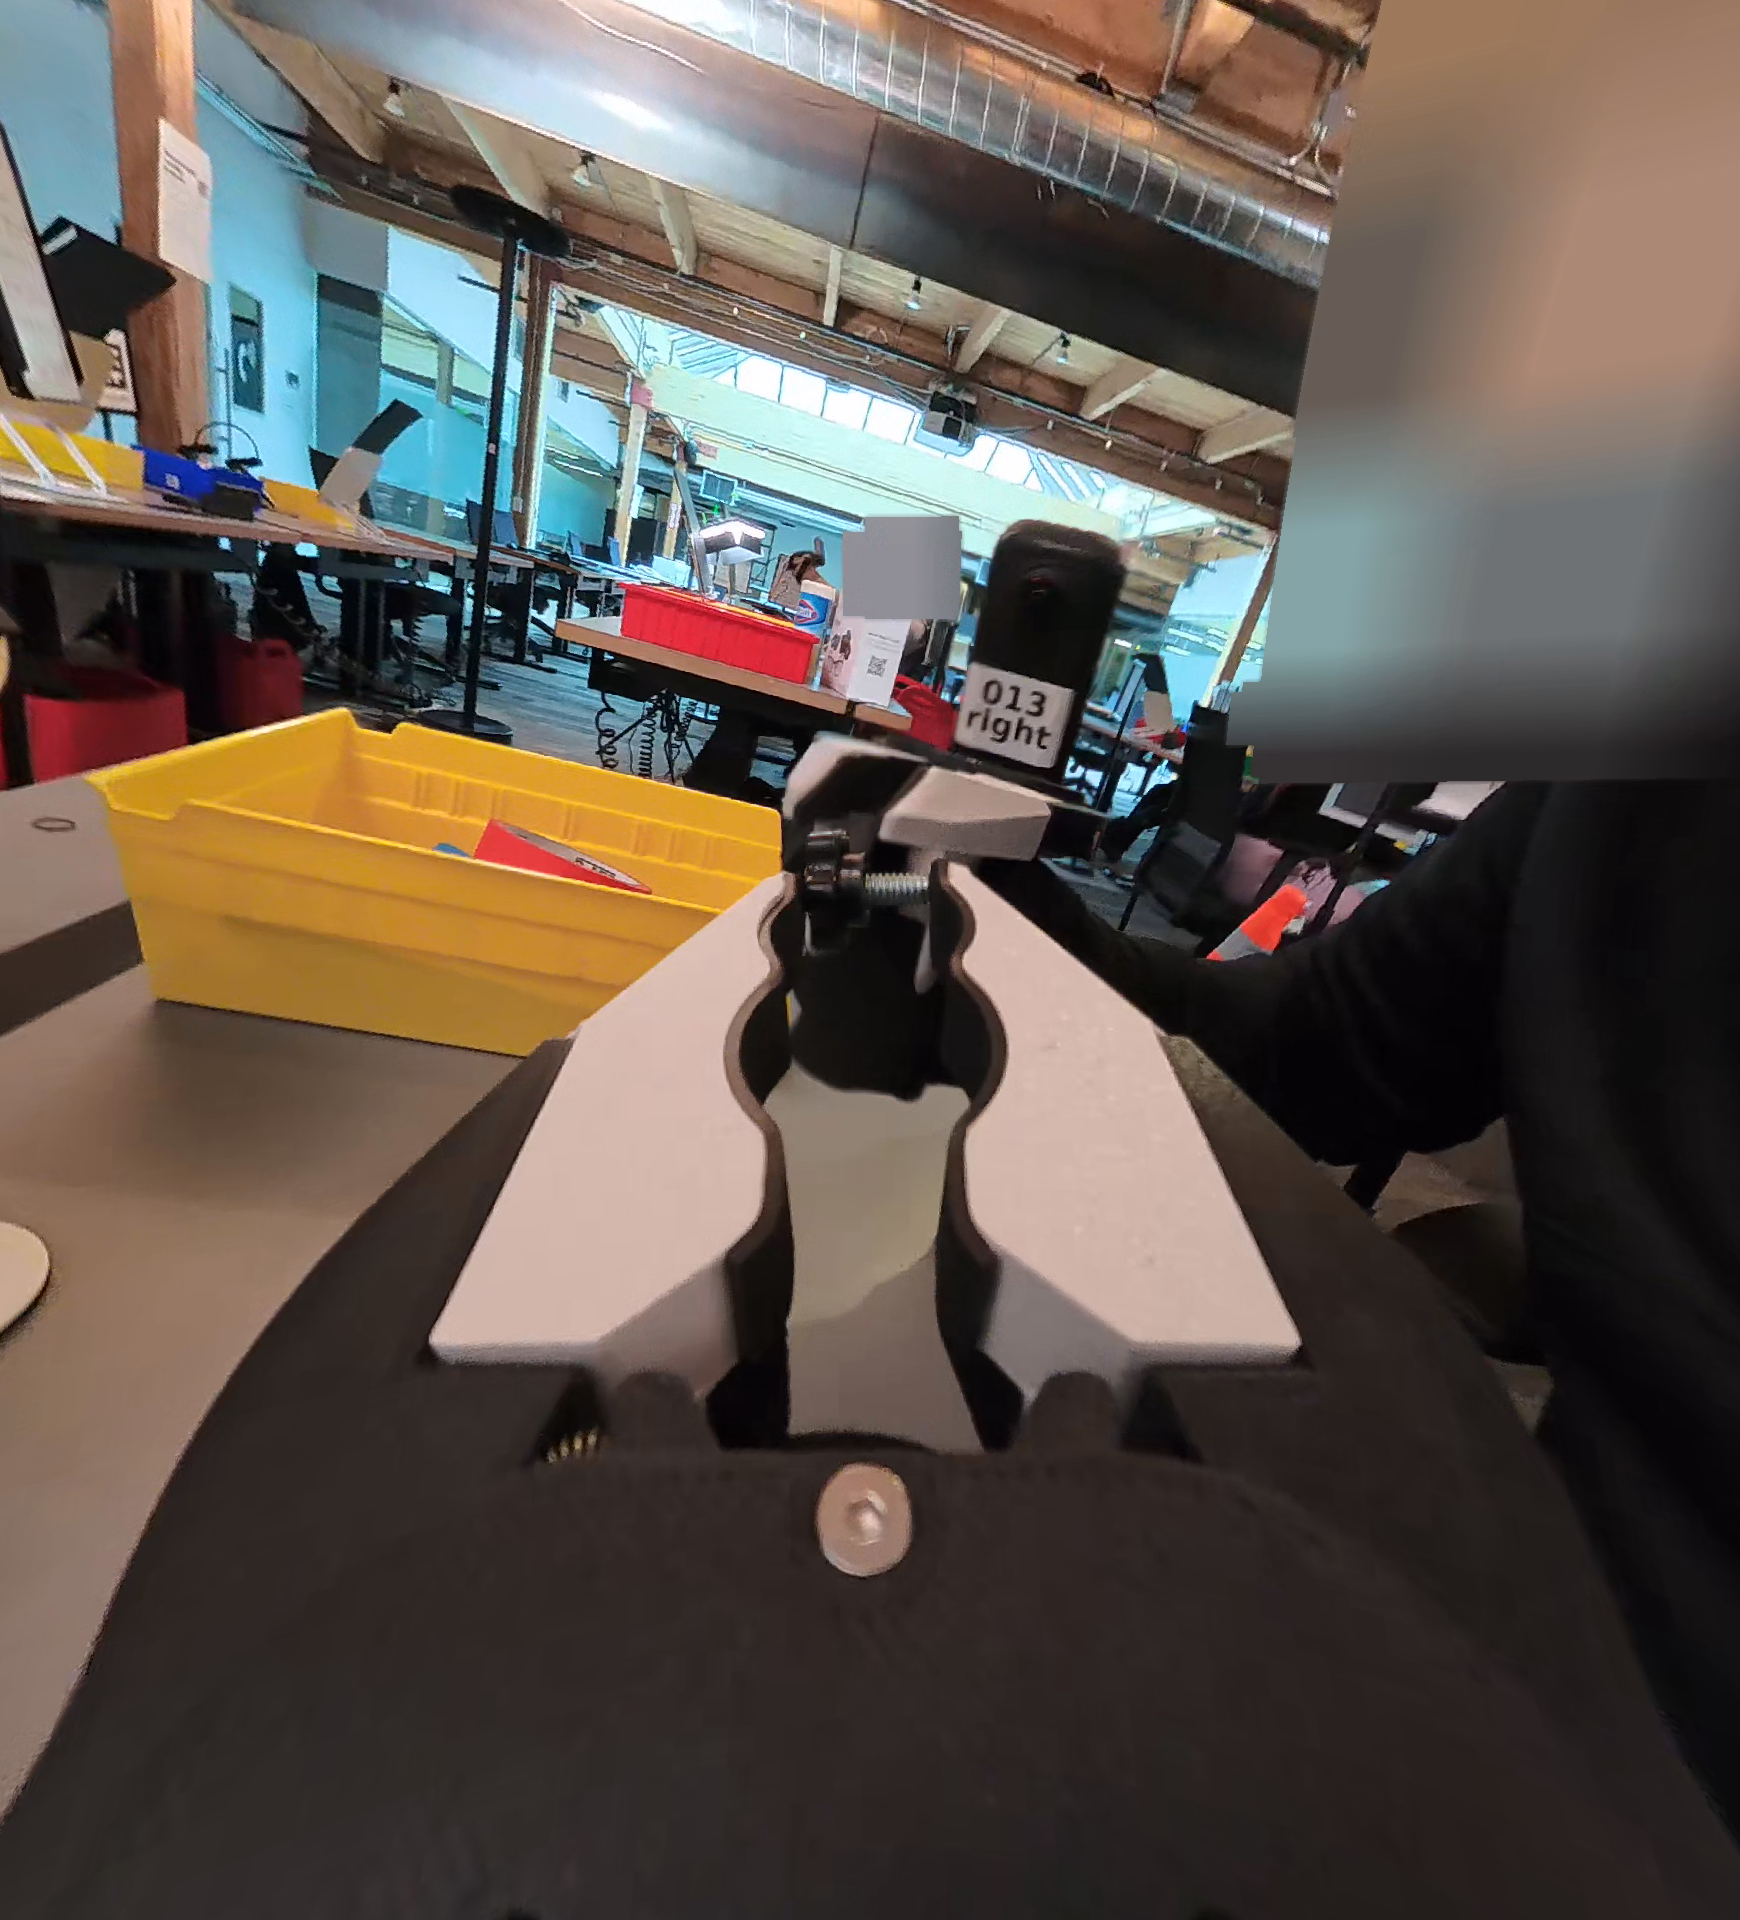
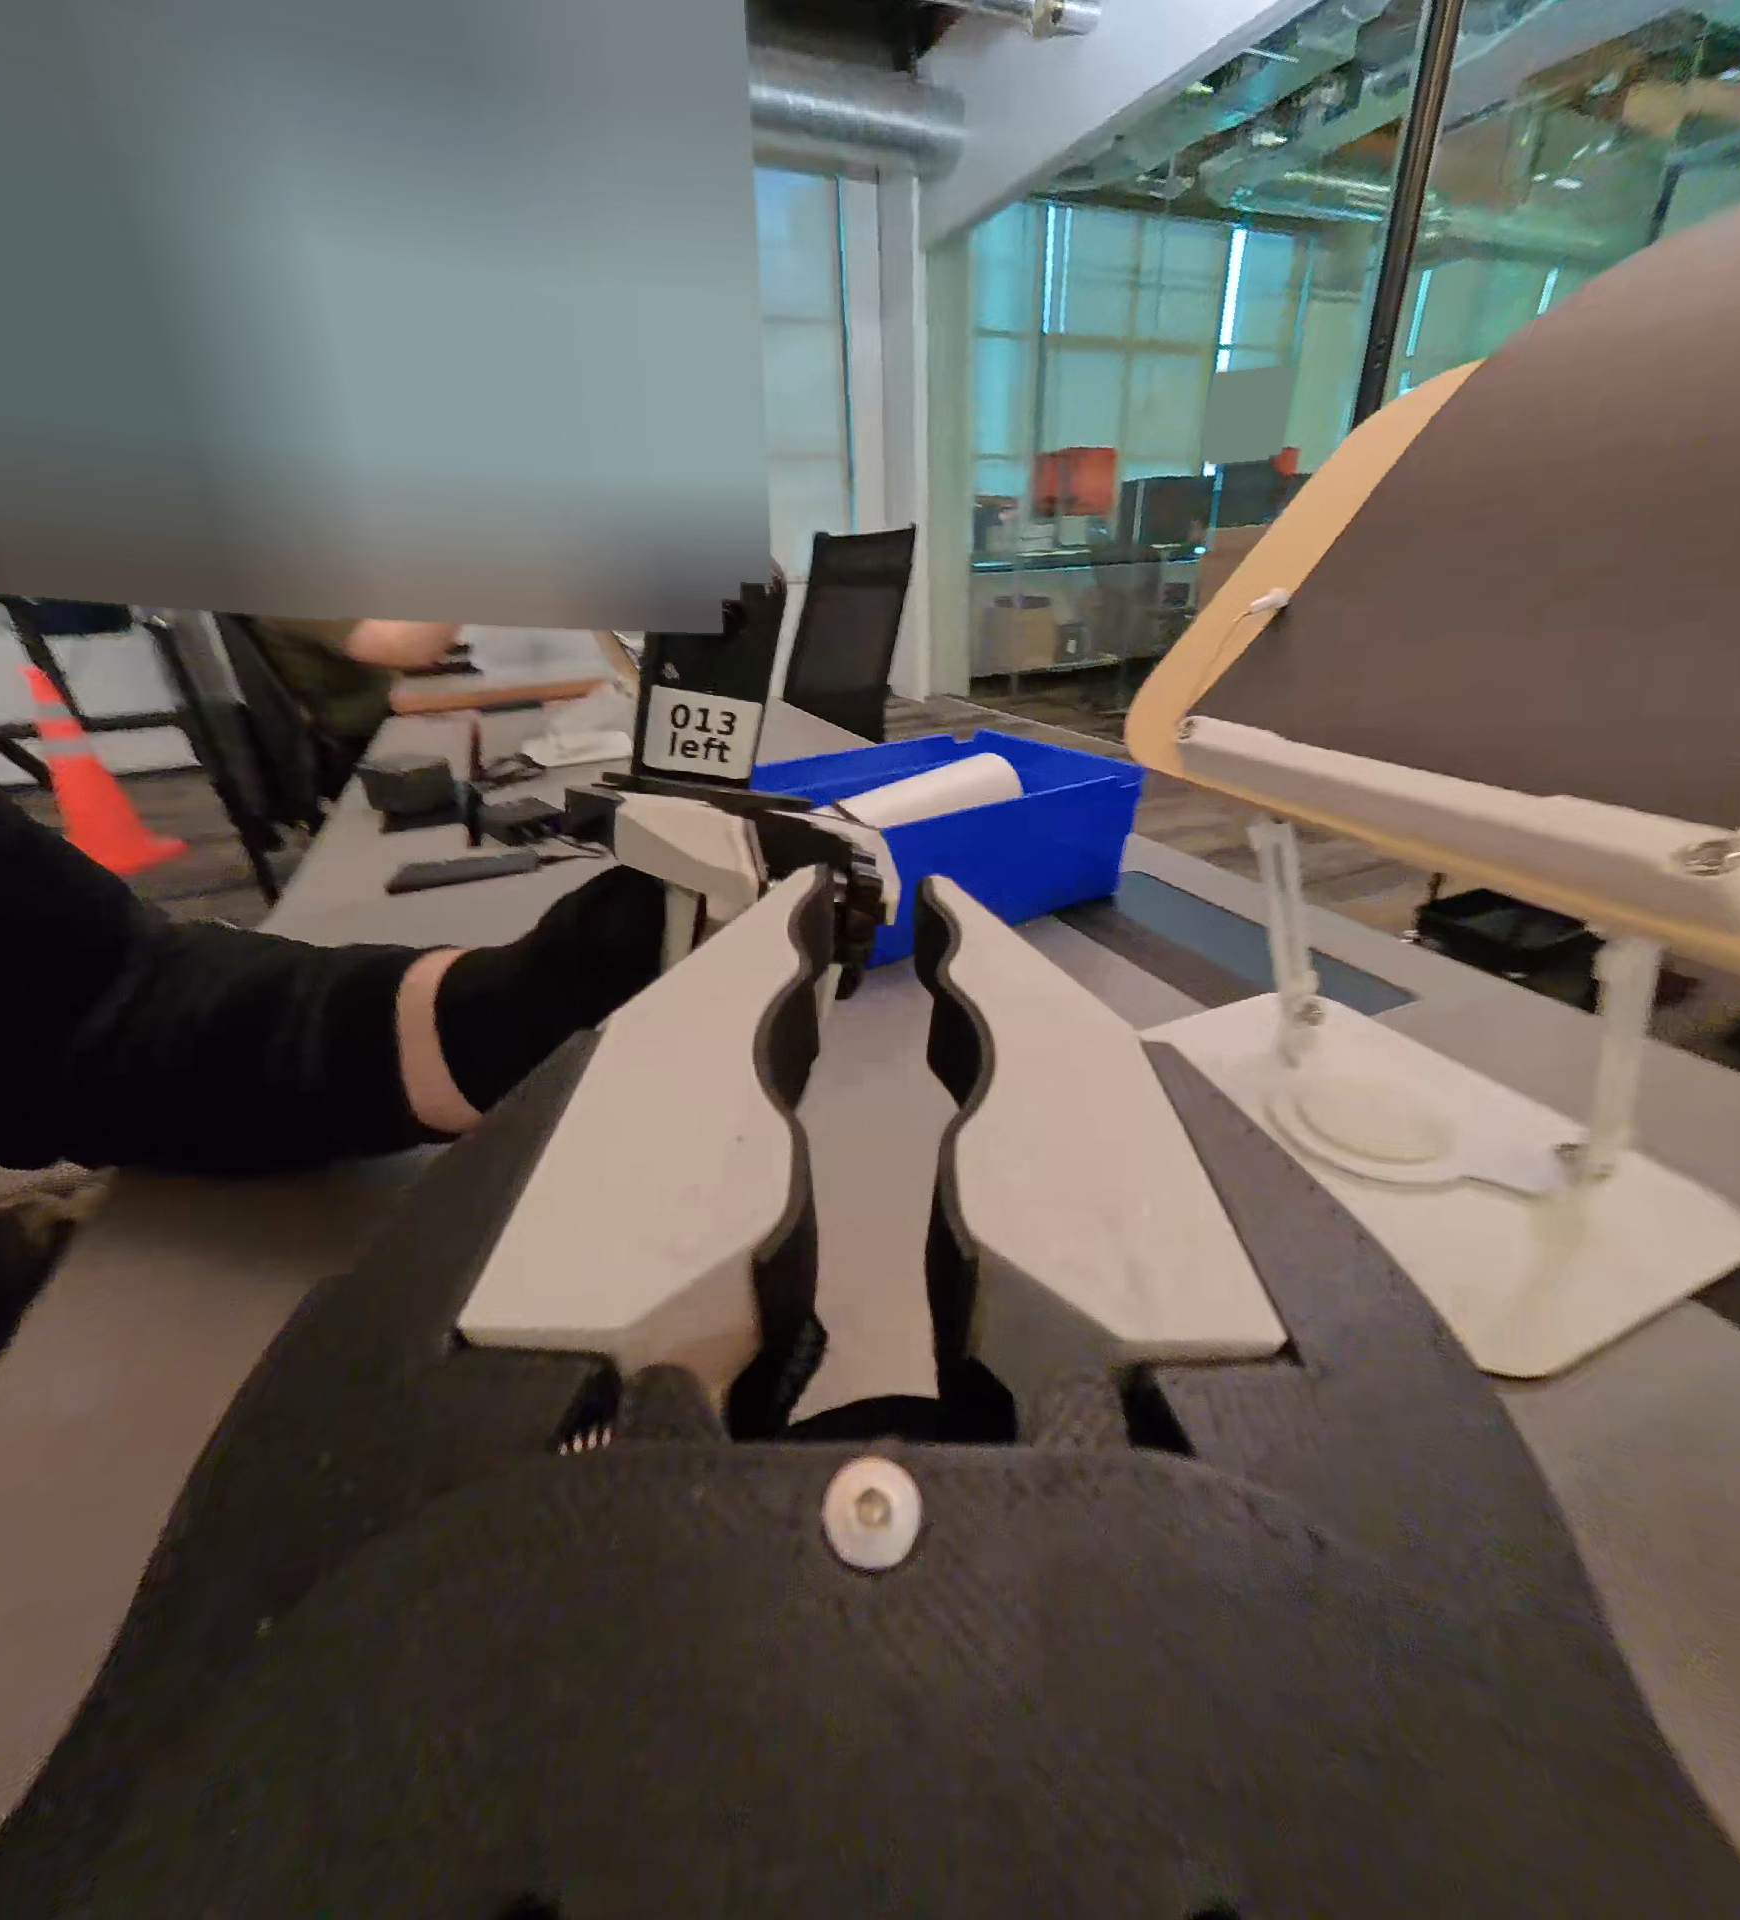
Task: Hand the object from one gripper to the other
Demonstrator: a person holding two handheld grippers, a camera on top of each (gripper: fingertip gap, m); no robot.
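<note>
A small black clamp-like part (image 1: pixel 855 1023) with a knob and a silver threaded screw sits between the tips of my left gripper (image 1: pixel 866 883), which is shut on it above the grey table (image 1: pixel 170 1143). My right gripper (image 1: pixel 902 805) faces it from the far side, its grey fingers just above and behind the part. In the right wrist view my right gripper (image 2: pixel 874 888) is open, jaws a little apart. The black part (image 2: pixel 861 914) is at its left fingertip, held by the left gripper (image 2: pixel 835 862) coming in from the left.
A yellow bin (image 1: pixel 378 935) with a red item stands on the table beyond the left gripper. A blue bin (image 2: pixel 1011 842) with a white roll is behind the right gripper. A white stand (image 2: pixel 1448 1174) carrying a tilted board is at right. A person's black sleeve (image 2: pixel 170 1039) reaches in. The grippers are tip to tip, or close to it.
</note>
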